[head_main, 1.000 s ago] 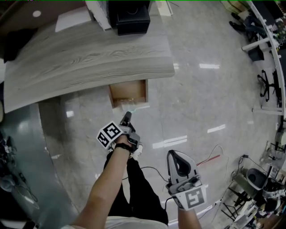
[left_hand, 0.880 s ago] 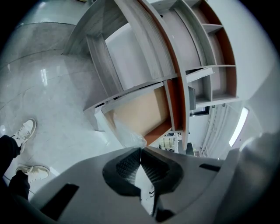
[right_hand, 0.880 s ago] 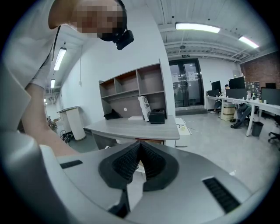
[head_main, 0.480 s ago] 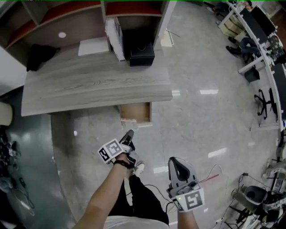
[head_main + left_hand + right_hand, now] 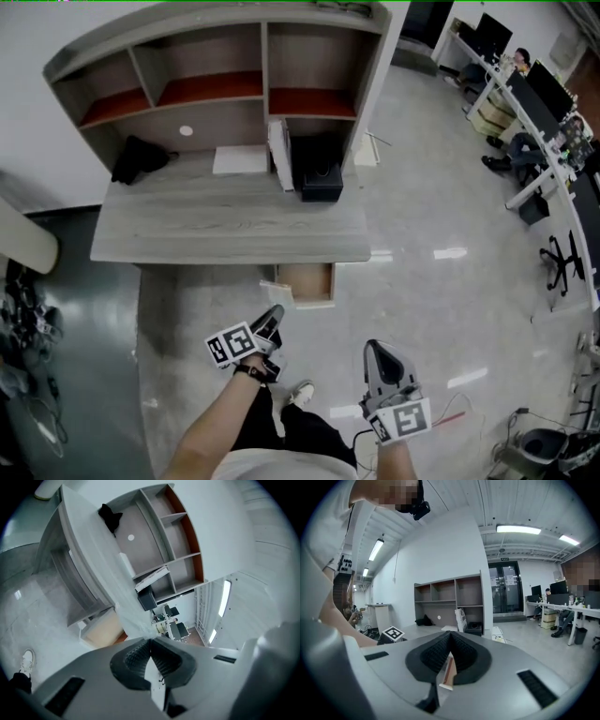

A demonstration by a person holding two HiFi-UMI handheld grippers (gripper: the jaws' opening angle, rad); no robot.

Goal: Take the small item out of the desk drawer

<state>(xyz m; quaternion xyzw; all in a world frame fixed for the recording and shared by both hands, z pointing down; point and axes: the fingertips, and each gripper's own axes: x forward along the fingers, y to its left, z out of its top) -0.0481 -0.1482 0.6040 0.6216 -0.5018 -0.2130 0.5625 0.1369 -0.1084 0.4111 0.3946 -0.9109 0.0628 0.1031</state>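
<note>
One clear item (image 5: pixel 140 627) pinched in shut left tool (image 5: pixel 150 641)

The desk (image 5: pixel 234 234) stands far across the floor, with a shelf unit (image 5: pixel 225 75) on its far edge. On the desktop a bag (image 5: pixel 138 157) lies at the left, a sheet (image 5: pixel 241 160) sits mid-desk, and an upright folder (image 5: pixel 279 167) stands just left of a box (image 5: pixel 319 180). The open drawer (image 5: pixel 307 281) juts nearward under the desk's right end. Nearer than it, the left gripper (image 5: pixel 275 313), with a clear wrapper (image 5: pixel 140 627) pinched in its tips, is left of the right gripper (image 5: pixel 373 345). Workstations (image 5: pixel 534 94) line the far right.
</note>
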